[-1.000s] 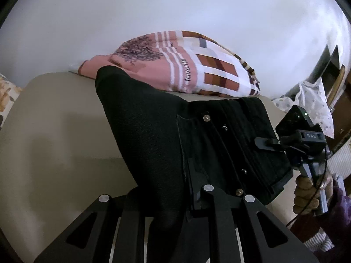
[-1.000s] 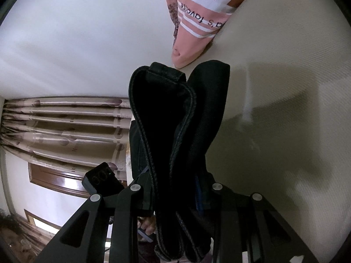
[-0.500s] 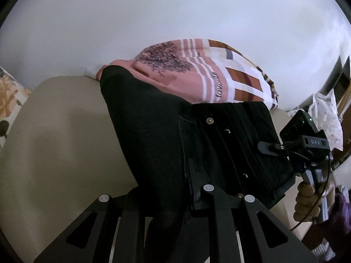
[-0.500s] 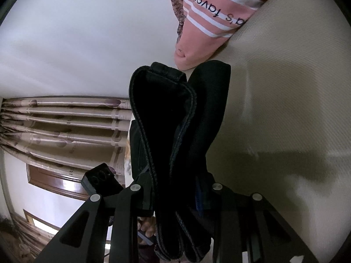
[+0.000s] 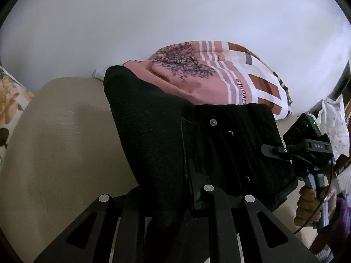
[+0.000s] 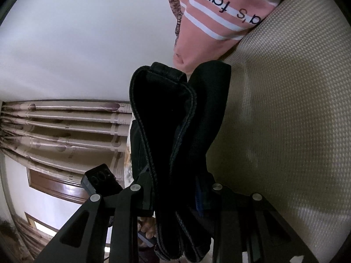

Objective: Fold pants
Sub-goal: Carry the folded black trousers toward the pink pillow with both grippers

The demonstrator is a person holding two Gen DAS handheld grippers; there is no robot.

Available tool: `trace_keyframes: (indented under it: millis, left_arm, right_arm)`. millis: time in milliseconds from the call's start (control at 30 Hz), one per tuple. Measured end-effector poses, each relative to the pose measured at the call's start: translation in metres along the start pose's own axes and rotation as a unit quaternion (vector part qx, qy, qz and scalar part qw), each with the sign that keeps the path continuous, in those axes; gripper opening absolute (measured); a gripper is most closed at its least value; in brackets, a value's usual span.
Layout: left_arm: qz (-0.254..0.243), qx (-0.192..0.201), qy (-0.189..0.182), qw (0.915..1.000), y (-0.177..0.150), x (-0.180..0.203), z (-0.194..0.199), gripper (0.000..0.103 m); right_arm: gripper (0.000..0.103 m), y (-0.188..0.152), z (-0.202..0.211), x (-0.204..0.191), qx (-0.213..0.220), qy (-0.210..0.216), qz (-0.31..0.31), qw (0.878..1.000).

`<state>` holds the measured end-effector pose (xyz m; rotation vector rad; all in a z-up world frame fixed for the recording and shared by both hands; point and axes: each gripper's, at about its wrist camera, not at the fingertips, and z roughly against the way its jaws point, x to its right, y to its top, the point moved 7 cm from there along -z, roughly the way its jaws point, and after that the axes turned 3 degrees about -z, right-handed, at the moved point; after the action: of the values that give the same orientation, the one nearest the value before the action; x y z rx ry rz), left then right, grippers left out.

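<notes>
Beige bed point(image 5: 65, 144): pink printed cloth point(image 5: 210, 81) lying on it.

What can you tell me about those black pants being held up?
The pants are black, of a thick denim-like cloth, with metal studs and a stitched pocket near the waist. They are folded into several layers, their stitched edges bunched together in the right wrist view. The left gripper and right gripper each clamp a part of them. They hang over a beige surface, beside a pink striped cloth.
</notes>
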<state>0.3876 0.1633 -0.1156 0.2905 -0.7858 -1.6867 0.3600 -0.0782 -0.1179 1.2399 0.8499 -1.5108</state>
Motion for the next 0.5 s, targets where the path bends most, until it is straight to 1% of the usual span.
trace_keyframes:
  millis: [167,267,500]
  left_arm:
    - [-0.001,-0.003,0.005,1.0,0.0,-0.007,-0.01,0.016]
    - [0.001,-0.005,0.004,1.0,-0.001,-0.011,-0.014,0.016]
    - [0.001,-0.006,0.003,1.0,0.0,-0.014,-0.017,0.016]
  right_arm:
    - [0.026,0.001,-0.005,0.005,-0.001,0.0,-0.005,1.0]
    - [0.026,-0.002,0.003,0.007,-0.003,0.001,-0.005,1.0]
    - [0.026,0.001,0.006,0.006,-0.002,0.001,-0.004,1.0]
